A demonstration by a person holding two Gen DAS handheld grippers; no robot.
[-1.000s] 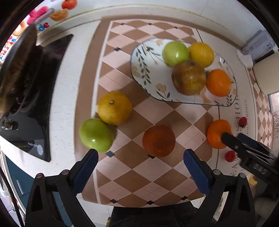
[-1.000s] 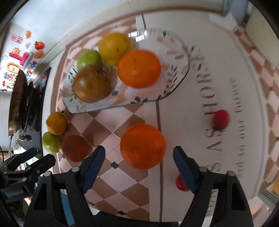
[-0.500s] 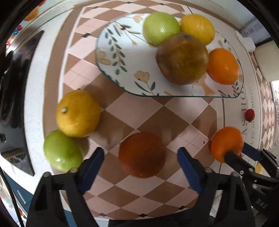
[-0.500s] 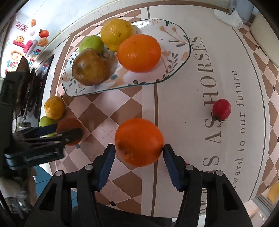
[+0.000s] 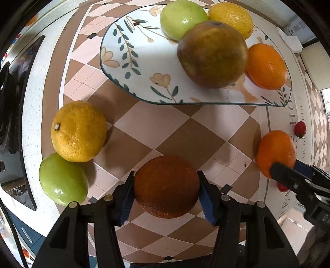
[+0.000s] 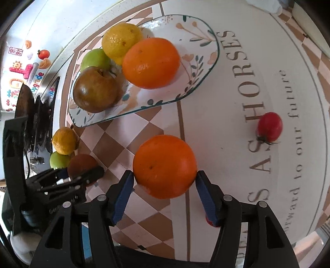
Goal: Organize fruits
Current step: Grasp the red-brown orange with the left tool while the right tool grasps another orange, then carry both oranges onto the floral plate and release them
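Observation:
My left gripper (image 5: pixel 166 192) is shut on a dark reddish-orange fruit (image 5: pixel 166 186) on the checkered mat. My right gripper (image 6: pixel 164 188) is shut on a bright orange (image 6: pixel 164 166); it also shows in the left wrist view (image 5: pixel 275 153). A floral plate (image 5: pixel 134 68) holds a green apple (image 5: pixel 182 18), a yellow lemon (image 5: pixel 231 17), a brown-green fruit (image 5: pixel 212 53) and an orange (image 5: pixel 266 66). A yellow citrus (image 5: pixel 78 131) and a green apple (image 5: pixel 63 179) lie to the left of my left gripper.
A red cherry tomato (image 6: pixel 268 127) lies on the white lettered part of the mat, right of my right gripper. Another red one (image 5: pixel 282 187) sits partly hidden behind the right gripper. A black stove (image 5: pixel 12 115) is at the left edge.
Both grippers moved forward and closed: the left onto the dark reddish-orange fruit, the right onto the bright orange. The other fruits have not moved.

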